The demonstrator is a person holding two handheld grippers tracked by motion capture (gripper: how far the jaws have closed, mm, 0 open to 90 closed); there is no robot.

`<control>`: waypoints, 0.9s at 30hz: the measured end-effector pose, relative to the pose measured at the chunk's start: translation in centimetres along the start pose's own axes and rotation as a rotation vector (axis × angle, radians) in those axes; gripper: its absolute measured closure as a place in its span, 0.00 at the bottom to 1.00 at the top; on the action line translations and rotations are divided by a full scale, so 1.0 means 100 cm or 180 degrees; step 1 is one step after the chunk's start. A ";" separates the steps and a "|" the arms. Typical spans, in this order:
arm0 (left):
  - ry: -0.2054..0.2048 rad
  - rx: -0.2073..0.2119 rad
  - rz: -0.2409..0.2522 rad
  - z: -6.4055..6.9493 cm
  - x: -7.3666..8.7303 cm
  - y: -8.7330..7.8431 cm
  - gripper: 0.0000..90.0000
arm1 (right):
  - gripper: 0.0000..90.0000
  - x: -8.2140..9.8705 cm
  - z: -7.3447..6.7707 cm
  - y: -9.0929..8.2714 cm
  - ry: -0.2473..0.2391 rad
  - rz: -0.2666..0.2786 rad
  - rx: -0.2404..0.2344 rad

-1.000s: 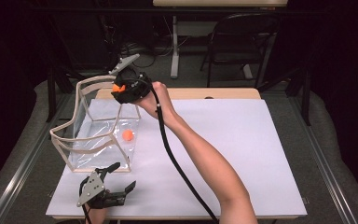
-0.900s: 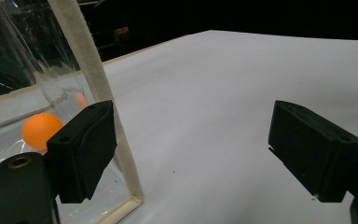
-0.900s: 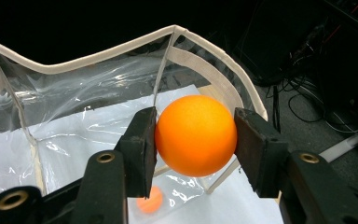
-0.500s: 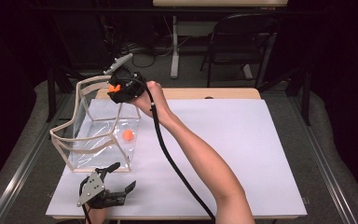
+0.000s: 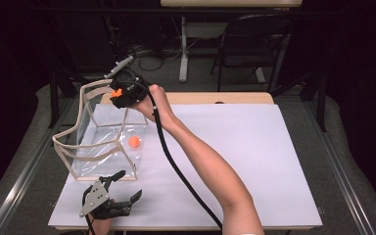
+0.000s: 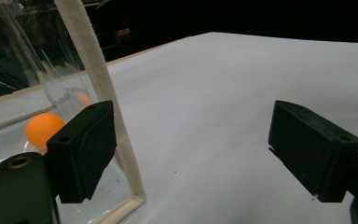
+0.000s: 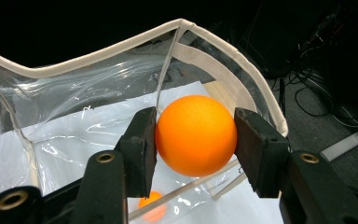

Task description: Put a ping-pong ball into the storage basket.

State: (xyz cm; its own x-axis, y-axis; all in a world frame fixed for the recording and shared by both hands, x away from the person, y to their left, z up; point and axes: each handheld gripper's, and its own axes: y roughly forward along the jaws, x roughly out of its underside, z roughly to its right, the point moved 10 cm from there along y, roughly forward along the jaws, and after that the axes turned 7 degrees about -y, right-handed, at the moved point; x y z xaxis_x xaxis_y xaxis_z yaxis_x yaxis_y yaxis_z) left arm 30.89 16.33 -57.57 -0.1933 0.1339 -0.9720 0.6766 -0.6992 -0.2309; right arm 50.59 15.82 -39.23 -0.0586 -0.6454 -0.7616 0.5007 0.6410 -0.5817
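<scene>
A clear plastic bag (image 5: 84, 105) with cream trim stands open at the table's left side. One orange ball (image 5: 134, 142) lies on its bottom. My right gripper (image 5: 120, 93) hovers over the bag's far rim (image 7: 98, 53), shut on a second orange ball (image 7: 196, 135) squeezed between both pads. Through the bag's wall below the held ball, the lying ball (image 7: 151, 207) shows. My left gripper (image 5: 129, 185) rests low near the table's front left, open with nothing between its jaws. The bag's front corner trim (image 6: 98, 88) stands just past its left pad, with the lying ball (image 6: 42, 130) behind the plastic.
White paper (image 5: 254, 161) covers the table to the right of the bag. The right gripper's black cable (image 5: 176, 169) trails along the forearm across the sheet. A folding chair (image 5: 254, 44) and a table leg (image 5: 182, 54) stand beyond the far edge.
The right gripper with its ball has drifted slightly left above the bag's far rim. The left gripper and the ball in the bag have stayed put.
</scene>
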 end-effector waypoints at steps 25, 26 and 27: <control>0.0014 -0.0010 0.0002 -0.002 0.000 -0.001 0.17 | 0.56 0.005 -0.014 0.027 0.0004 -0.0168 -0.0094; 0.0013 -0.0017 0.0000 -0.002 0.000 -0.001 0.17 | 0.56 0.005 -0.014 0.028 0.0011 -0.0179 -0.0101; 0.0010 -0.0012 0.0000 -0.002 0.000 -0.001 0.17 | 0.56 0.006 -0.015 0.028 0.0001 -0.0194 -0.0112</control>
State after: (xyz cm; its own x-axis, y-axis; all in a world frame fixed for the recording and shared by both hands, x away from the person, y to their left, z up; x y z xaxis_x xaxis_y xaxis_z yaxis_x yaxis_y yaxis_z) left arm 30.93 16.55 -57.54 -0.1910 0.1361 -0.9721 0.6793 -0.6966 -0.2310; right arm 50.70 17.86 -41.73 -0.0884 -0.6836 -0.7245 0.4656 0.6147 -0.6367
